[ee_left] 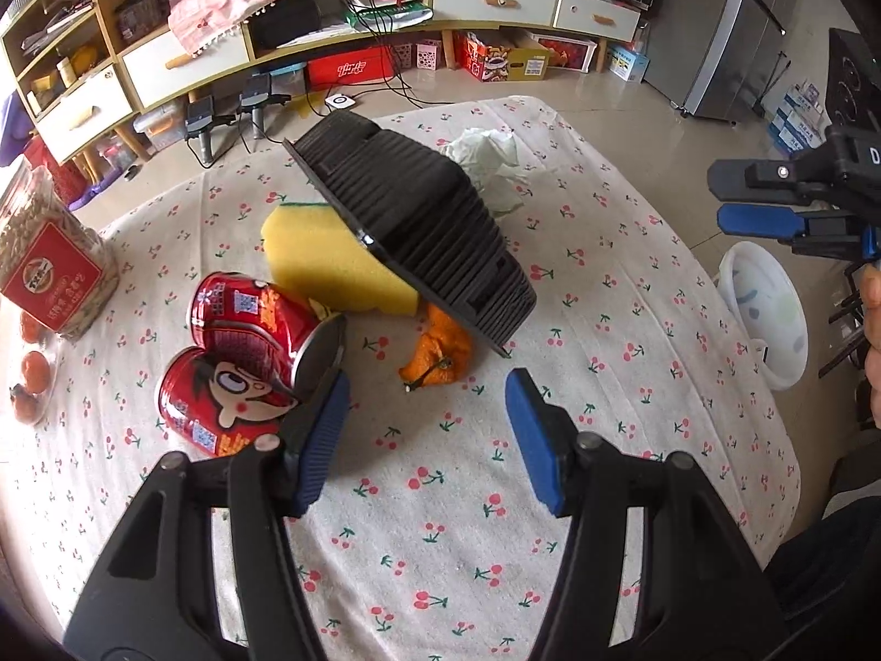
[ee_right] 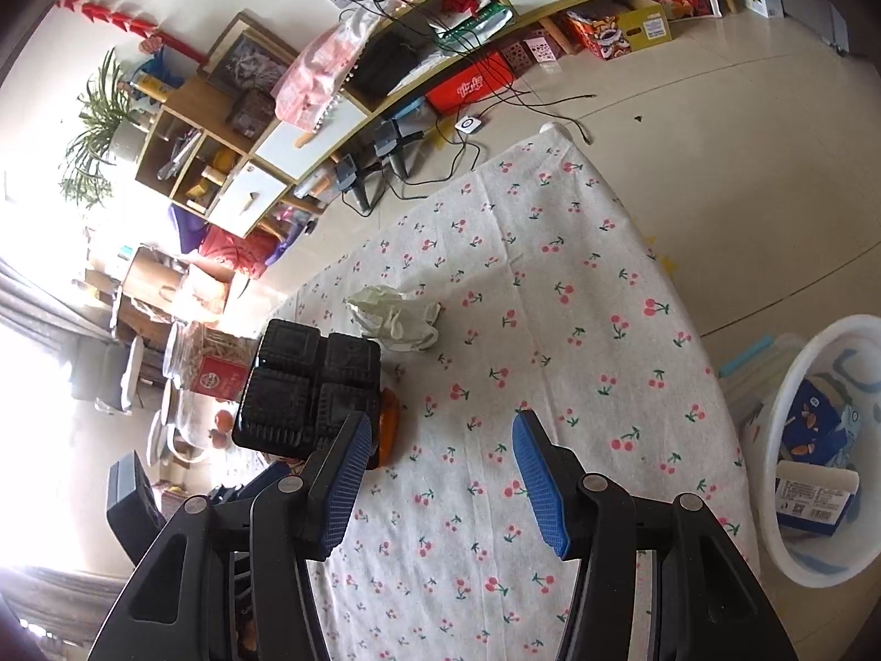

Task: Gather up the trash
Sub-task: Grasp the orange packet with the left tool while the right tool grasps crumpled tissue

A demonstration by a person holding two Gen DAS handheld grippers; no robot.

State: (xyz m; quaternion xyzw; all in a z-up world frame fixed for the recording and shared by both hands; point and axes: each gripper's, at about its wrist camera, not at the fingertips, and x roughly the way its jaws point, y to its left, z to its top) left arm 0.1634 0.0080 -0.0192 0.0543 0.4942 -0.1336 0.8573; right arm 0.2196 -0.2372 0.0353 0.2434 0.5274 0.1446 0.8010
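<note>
On the cherry-print tablecloth point(ee_left: 605, 286) lie a black ribbed plastic tray point(ee_left: 418, 220), tipped over a yellow sponge point(ee_left: 330, 264), an orange peel point(ee_left: 440, 355), two red cans point(ee_left: 237, 352) and a crumpled white tissue point(ee_left: 490, 157). My left gripper point(ee_left: 429, 429) is open and empty just in front of the peel and cans. My right gripper point(ee_right: 438, 482) is open and empty above the cloth; it also shows in the left wrist view point(ee_left: 760, 204). The right wrist view shows the tray point(ee_right: 308, 391), peel point(ee_right: 390, 424) and tissue point(ee_right: 393, 317).
A white bin point(ee_right: 815, 440) holding boxes stands on the floor right of the table; it shows in the left wrist view point(ee_left: 765, 308). A jar with a red label point(ee_left: 49, 259) and small oranges point(ee_left: 33, 374) sit at the table's left. Shelves line the far wall.
</note>
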